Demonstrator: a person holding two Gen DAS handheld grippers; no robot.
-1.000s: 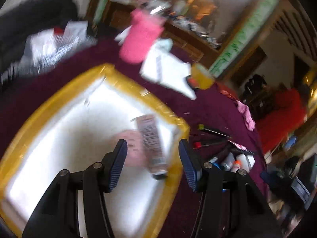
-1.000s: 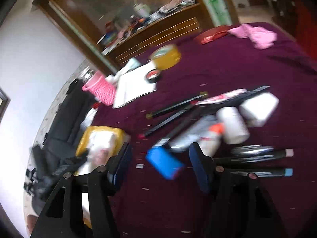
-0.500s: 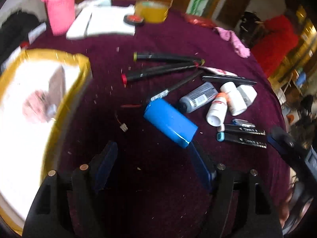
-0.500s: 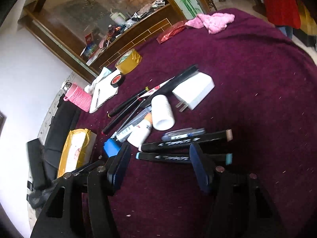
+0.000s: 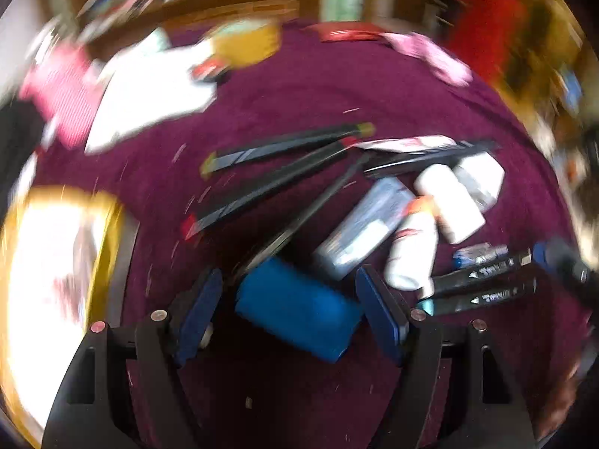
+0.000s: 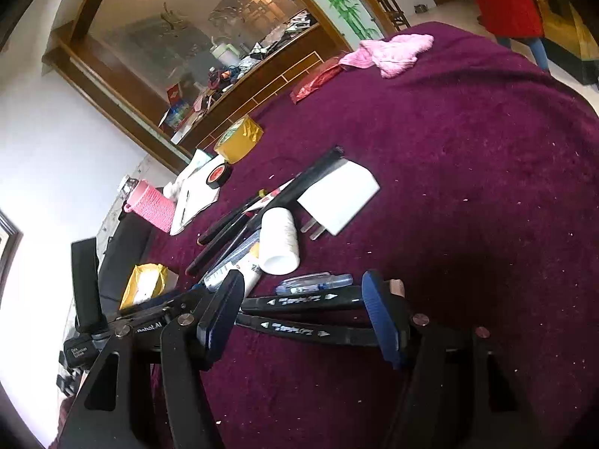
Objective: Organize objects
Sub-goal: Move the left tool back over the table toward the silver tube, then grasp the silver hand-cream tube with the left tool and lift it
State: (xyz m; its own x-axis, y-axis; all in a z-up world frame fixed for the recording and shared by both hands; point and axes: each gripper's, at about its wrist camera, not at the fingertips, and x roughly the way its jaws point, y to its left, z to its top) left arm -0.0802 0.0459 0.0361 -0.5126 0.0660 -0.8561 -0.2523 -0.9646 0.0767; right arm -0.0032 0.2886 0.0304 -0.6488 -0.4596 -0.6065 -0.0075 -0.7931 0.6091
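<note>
My left gripper (image 5: 290,299) is open, its fingers on either side of a blue cylinder (image 5: 299,308) lying on the purple cloth; the view is blurred. My right gripper (image 6: 303,310) is open, its fingers straddling two black markers (image 6: 303,299) that lie across it. A white bottle (image 6: 279,241), a white charger plug (image 6: 338,194), more markers (image 5: 269,153) and small tubes (image 5: 361,230) lie in a pile beyond. A yellow-rimmed white tray (image 5: 45,273) lies at the left.
A pink knitted cup (image 6: 151,205), white papers (image 6: 194,191), a black tape roll (image 6: 217,174) and a yellow tape roll (image 6: 239,138) sit at the far side. A pink cloth (image 6: 391,52) and a red packet (image 6: 316,80) lie further back. A wooden cabinet stands behind the table.
My left gripper swung from over the tray to the pile and closed in around the blue cylinder. My right gripper moved from the blue cylinder to the two black markers.
</note>
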